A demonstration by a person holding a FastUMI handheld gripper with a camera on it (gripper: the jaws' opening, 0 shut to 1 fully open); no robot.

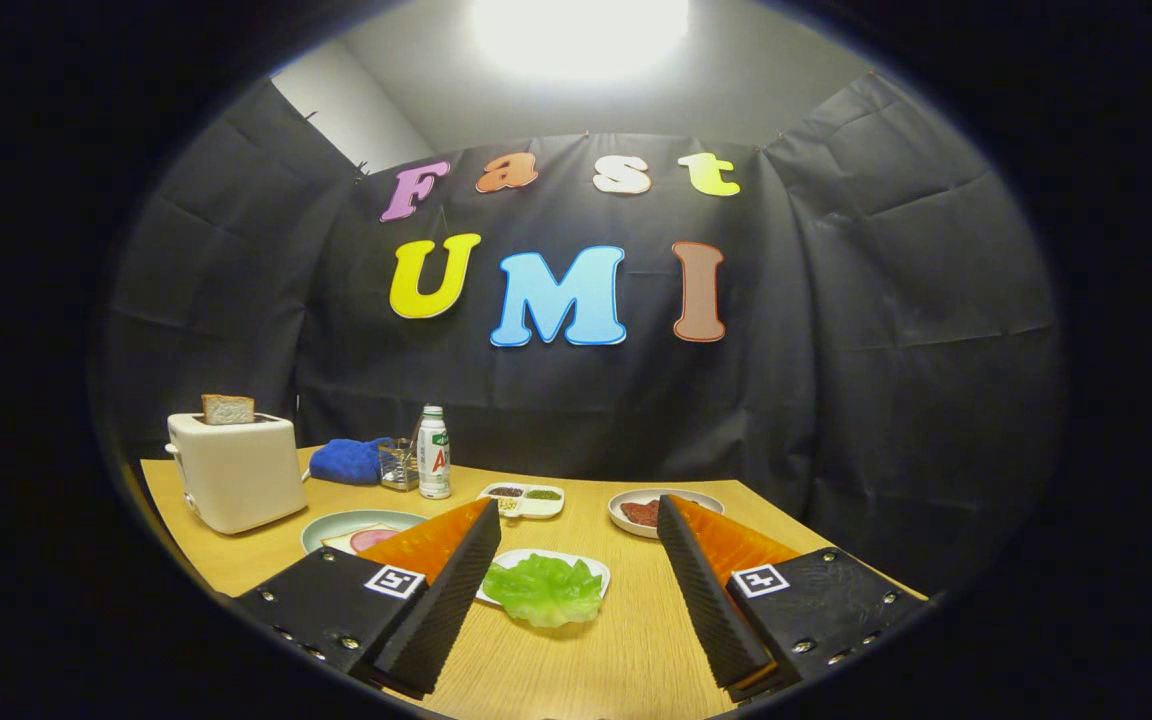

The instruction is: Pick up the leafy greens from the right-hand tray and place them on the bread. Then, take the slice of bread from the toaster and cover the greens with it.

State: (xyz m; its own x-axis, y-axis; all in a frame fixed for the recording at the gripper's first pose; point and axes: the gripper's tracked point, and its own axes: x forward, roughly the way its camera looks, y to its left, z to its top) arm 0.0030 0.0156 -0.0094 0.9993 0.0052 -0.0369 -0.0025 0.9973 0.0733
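The gripper [576, 570] is spread wide, both fingers apart and holding nothing, raised above the wooden table [616, 670]. Between the fingers and just ahead of them lies the crinkled green leafy lettuce piece [544, 590], resting on a small white tray [591, 567] and overhanging its near edge. The leaf appears light, thin and pliable, possibly a glossy imitation, so it is likely to slip or fold under pressure; the judged hold is across the thick ruffled middle, with one finger on each side, closing gently. Beyond the left finger sits a pale green round plate [336, 525] carrying a slice of bread with a pink topping [368, 540], partly hidden by that finger; this is the probable placing target. Further left stands a cream toaster [236, 470] with a browned slice of bread [228, 409] upright in its slot. Behind are a white divided dish [526, 498], a plastic bottle [433, 452], a glass [398, 465], a blue cloth [348, 460] and a white bowl of reddish food [646, 505].
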